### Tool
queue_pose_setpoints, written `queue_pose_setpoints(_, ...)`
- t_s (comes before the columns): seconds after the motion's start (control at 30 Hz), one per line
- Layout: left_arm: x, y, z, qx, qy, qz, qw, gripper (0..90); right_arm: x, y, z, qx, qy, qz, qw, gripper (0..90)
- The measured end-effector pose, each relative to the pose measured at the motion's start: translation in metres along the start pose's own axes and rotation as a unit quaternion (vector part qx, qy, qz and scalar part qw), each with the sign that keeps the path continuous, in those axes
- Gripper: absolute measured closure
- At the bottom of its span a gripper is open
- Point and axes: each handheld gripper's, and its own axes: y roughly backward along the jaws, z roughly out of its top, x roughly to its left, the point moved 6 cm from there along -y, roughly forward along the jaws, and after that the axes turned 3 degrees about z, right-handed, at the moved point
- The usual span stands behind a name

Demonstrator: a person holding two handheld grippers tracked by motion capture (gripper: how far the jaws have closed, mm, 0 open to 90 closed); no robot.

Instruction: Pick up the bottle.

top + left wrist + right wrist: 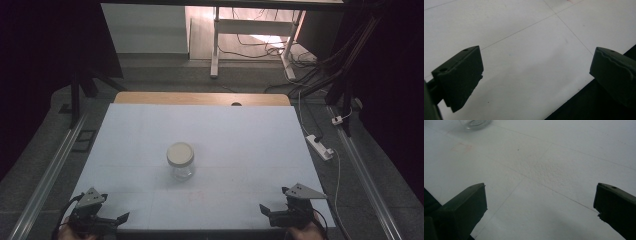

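Observation:
A small clear glass jar (180,160) with a pale round lid stands upright near the middle of the white table (235,135). Its glass base (475,123) peeks in at the top left of the right gripper view. My left gripper (117,220) rests at the table's front left corner, open and holding nothing. In its own view the left gripper (536,72) has both jaws wide apart over bare white surface by the table edge. My right gripper (264,210) sits at the front right, also open; the right gripper (540,207) has nothing between its jaws.
A wooden strip (200,98) runs along the table's far edge. Metal rails (47,175) flank the table on both sides. A white power strip (320,146) and cables lie on the floor to the right. A white desk frame (216,45) stands behind.

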Motion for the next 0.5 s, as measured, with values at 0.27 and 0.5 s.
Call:
queue_pose_setpoints(0.27,-0.0005,-0.0002,0.0002,0.001,-0.001,-0.009,1.0,0.0,0.001,-0.0031,-0.0009,0.015,0.001,0.012,0.9998,0.0)
queue_pose_setpoints(0.5,-0.0005,-0.0008,0.0003,0.004,-0.001,-0.012,0.9999,0.0,0.0037,-0.0064,-0.0018,0.031,0.015,0.019,0.9992,0.0)
